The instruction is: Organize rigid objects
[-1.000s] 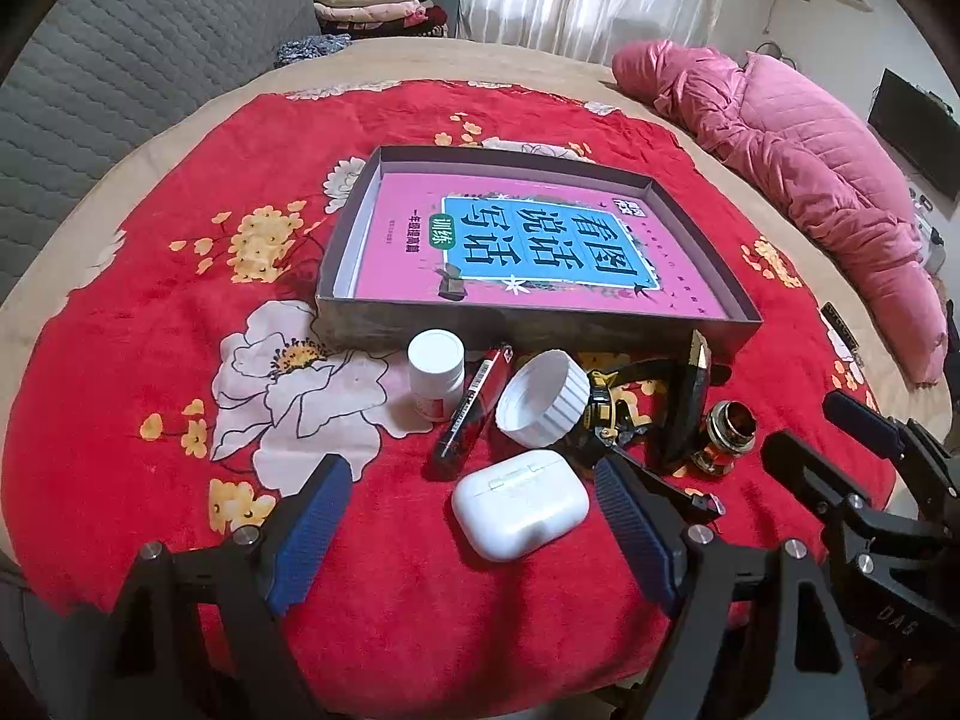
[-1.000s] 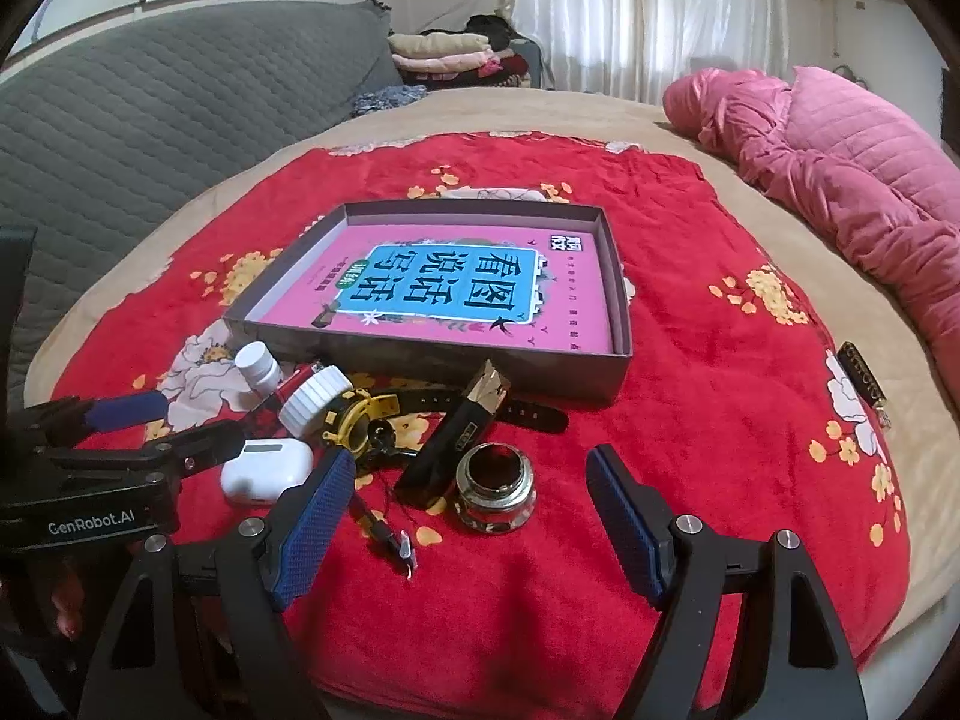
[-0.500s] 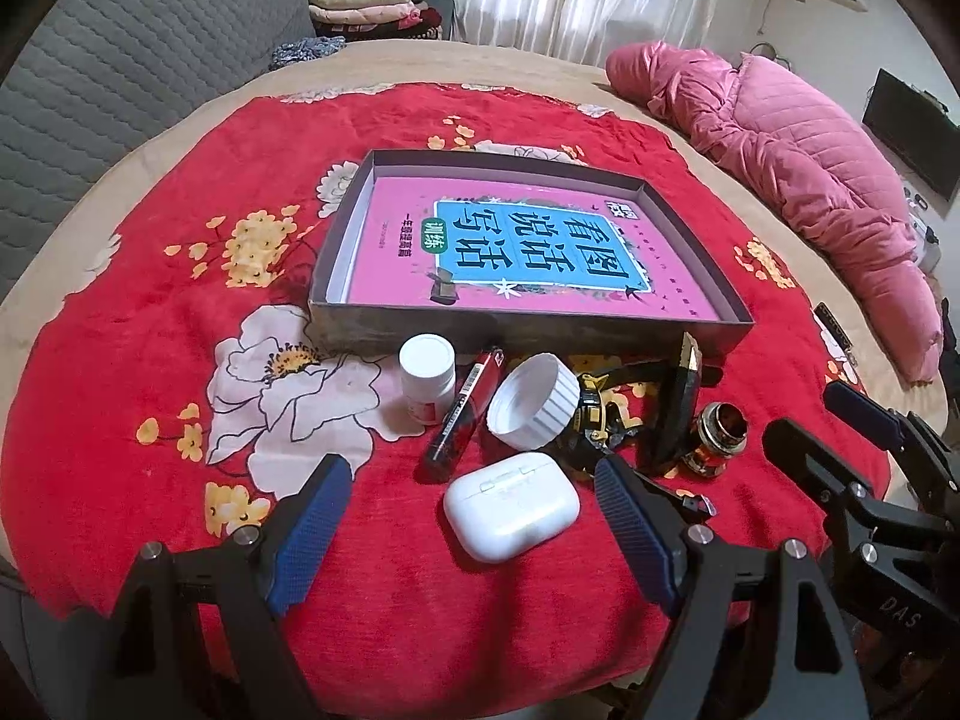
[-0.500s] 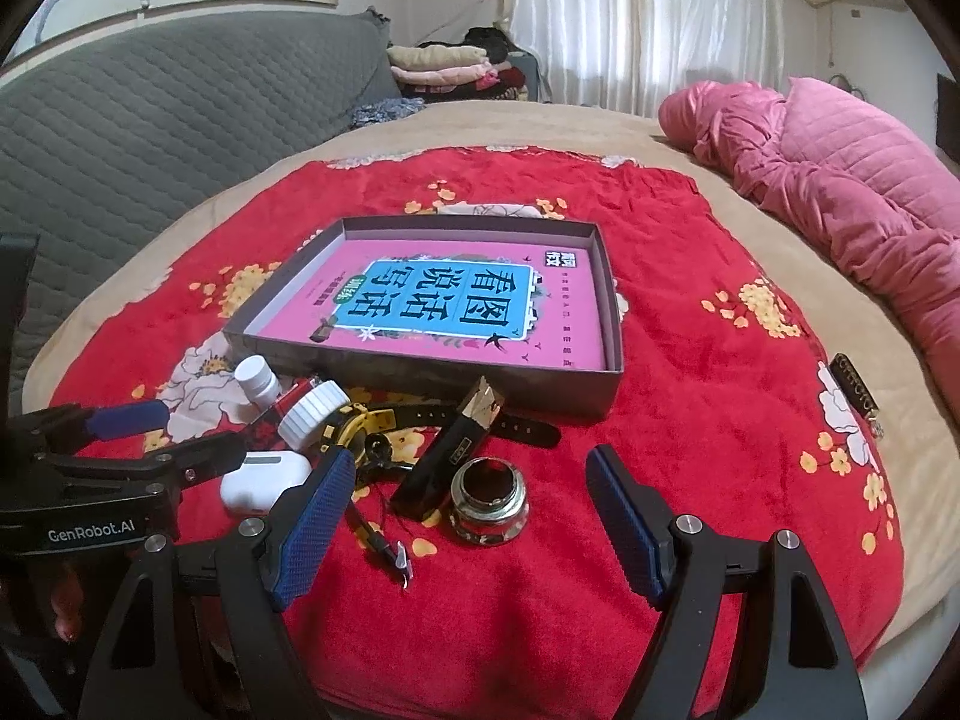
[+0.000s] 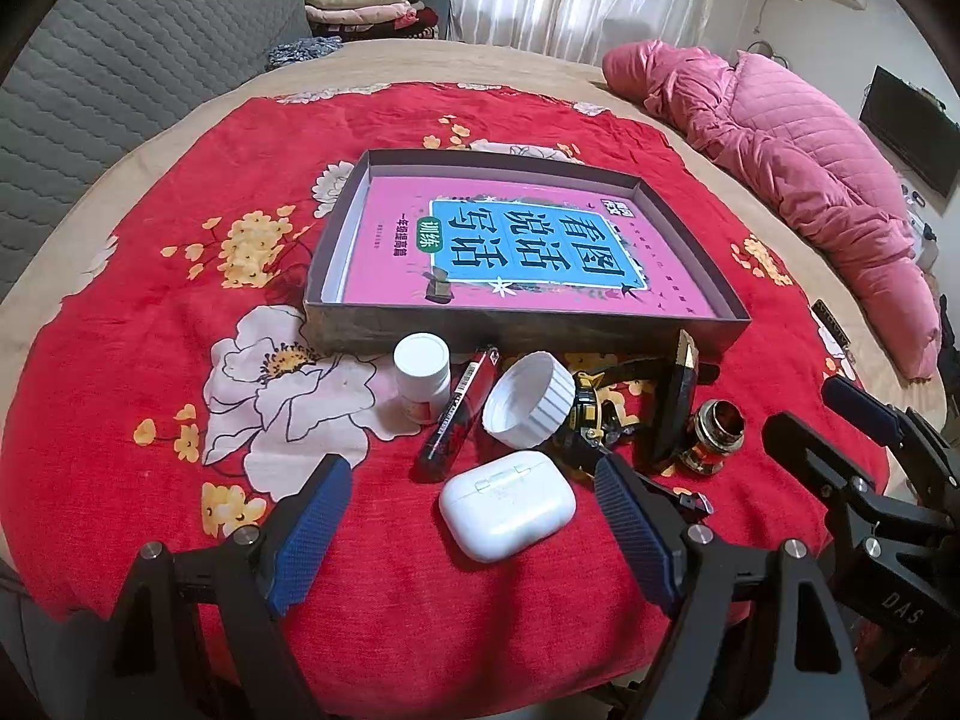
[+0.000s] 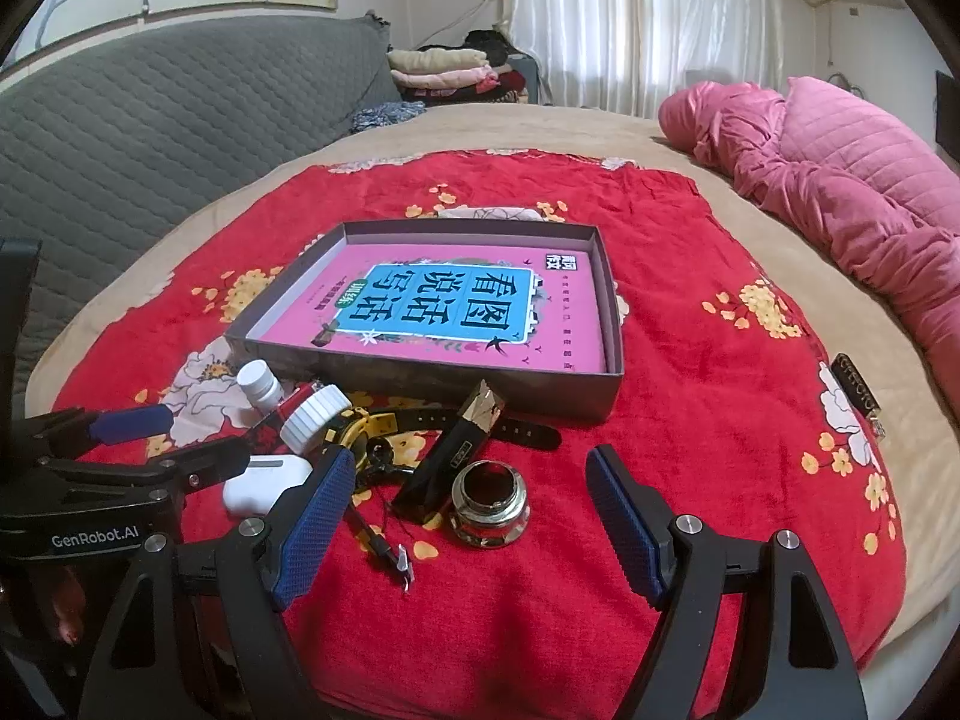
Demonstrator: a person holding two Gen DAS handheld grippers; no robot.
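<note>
Two grippers, the left gripper (image 5: 465, 531) and right gripper (image 6: 465, 516), hang wide apart and empty over the clutter before the shallow grey cardboard box (image 5: 522, 333); the smooth white plastic earbud case (image 5: 507, 504), between the left fingers, looks light, hard and slippery, best pinched across its flat sides.

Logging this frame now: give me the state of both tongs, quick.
Left tongs: open, holding nothing, the white earbud case lying between the fingers.
Right tongs: open, holding nothing, a small glass jar ahead.
</note>
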